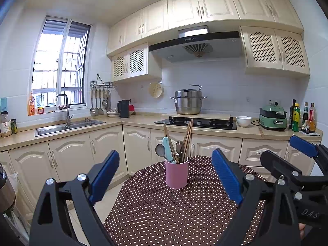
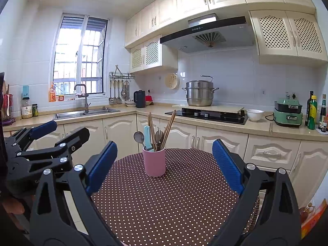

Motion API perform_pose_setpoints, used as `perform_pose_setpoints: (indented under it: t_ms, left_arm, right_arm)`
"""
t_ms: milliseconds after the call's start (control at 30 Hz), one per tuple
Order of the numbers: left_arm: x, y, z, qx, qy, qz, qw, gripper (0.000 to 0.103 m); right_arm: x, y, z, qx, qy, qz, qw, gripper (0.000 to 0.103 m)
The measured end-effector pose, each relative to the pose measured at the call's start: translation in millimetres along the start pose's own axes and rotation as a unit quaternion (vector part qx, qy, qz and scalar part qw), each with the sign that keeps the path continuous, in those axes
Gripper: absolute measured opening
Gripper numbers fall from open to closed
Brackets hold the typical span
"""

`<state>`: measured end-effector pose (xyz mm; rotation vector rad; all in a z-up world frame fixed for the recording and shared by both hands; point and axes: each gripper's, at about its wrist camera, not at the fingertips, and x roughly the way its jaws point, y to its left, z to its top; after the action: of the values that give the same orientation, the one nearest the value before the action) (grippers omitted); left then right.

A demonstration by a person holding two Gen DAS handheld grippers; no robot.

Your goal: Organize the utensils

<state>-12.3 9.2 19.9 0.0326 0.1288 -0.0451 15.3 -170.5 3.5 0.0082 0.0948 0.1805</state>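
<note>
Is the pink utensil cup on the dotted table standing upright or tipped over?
Upright. The pink cup stands on its base on the polka-dot tablecloth, mouth up, with chopsticks, a metal spoon and a fork sticking out.

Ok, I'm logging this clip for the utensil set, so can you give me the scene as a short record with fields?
setting: home kitchen
table: round, brown dotted cloth
holder: pink cup, upright on the table
contents: chopsticks, metal spoon, dark fork, light blue handle
left gripper: open, empty, short of the cup
right gripper: open, empty, short of the cup
</note>
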Motion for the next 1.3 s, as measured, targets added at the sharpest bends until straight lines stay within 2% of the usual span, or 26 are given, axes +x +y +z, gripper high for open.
perform_pose_setpoints:
  t_ms: [1300]
  left_arm:
    - [1.5, 0.3, -1.6, -0.001, 0.002, 0.001, 1.0000, 0.090]
  right_arm:
    - [0.8, 2.1, -1.5, 0.004, 0.006, 0.004, 1.000, 0.092]
